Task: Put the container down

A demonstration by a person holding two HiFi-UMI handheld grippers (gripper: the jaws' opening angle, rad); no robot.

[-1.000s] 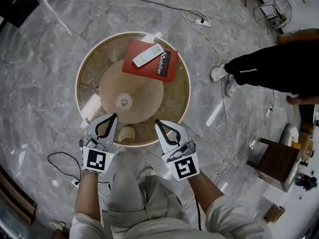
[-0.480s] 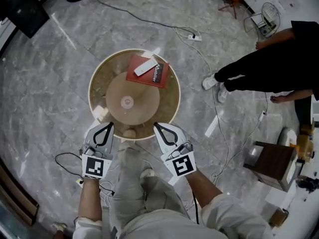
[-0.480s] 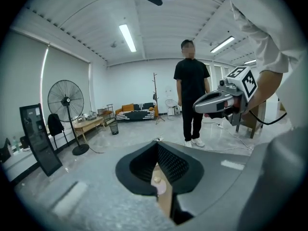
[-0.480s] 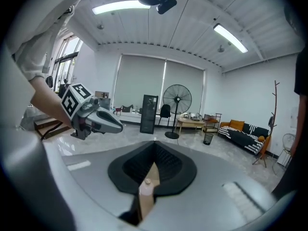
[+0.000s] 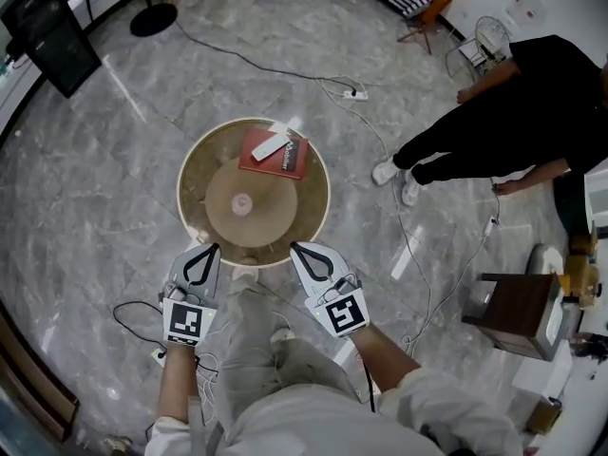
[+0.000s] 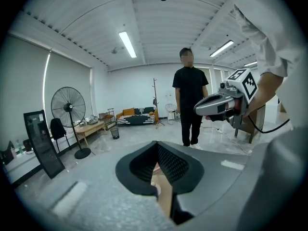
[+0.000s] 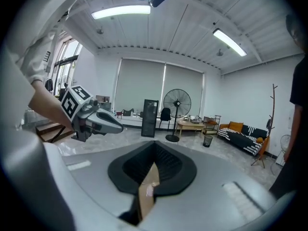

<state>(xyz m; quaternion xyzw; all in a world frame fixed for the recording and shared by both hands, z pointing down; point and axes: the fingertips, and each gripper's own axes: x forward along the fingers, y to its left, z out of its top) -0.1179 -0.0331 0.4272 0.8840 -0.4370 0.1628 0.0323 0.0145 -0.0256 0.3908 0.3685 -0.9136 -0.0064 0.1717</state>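
The round table (image 5: 193, 218) lies ahead of and below both your grippers. At its centre, ahead and between them, stands a small clear round thing, seemingly the container (image 5: 240, 202), already down and slightly nearer your left gripper (image 5: 212, 249). The left and right gripper (image 5: 294, 247) jaws are pressed together, holding nothing.

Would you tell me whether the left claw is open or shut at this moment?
Shut: the left claw has its jaws pressed together at the tips, with nothing held.
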